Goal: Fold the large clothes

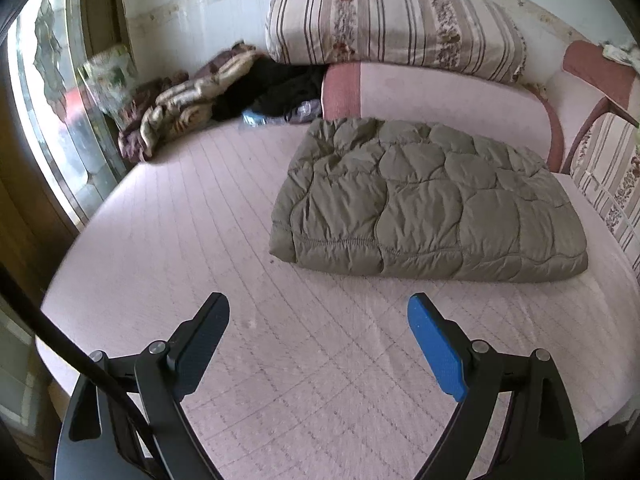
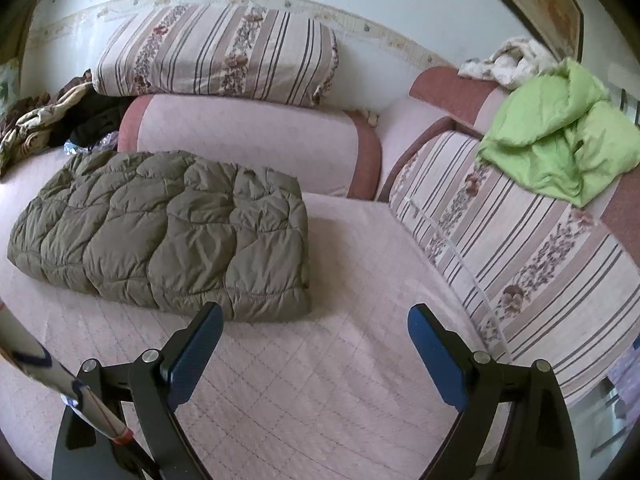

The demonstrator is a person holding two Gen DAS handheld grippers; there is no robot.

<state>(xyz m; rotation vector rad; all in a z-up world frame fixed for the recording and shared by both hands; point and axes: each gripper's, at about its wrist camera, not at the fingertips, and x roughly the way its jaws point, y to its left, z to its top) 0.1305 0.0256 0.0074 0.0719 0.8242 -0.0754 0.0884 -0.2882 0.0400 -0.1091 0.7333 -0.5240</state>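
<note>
Soft daylight, fisheye-warped blurry edges

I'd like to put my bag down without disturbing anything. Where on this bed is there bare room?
The pink mattress cover lies bare between the folded olive quilted coat and both open grippers, left and right, and left of the coat. The far left corner is crowded with a brown blanket and dark clothes.

One quilted jacket [image 1: 432, 204], two striped cushions [image 2: 216, 50].
</note>
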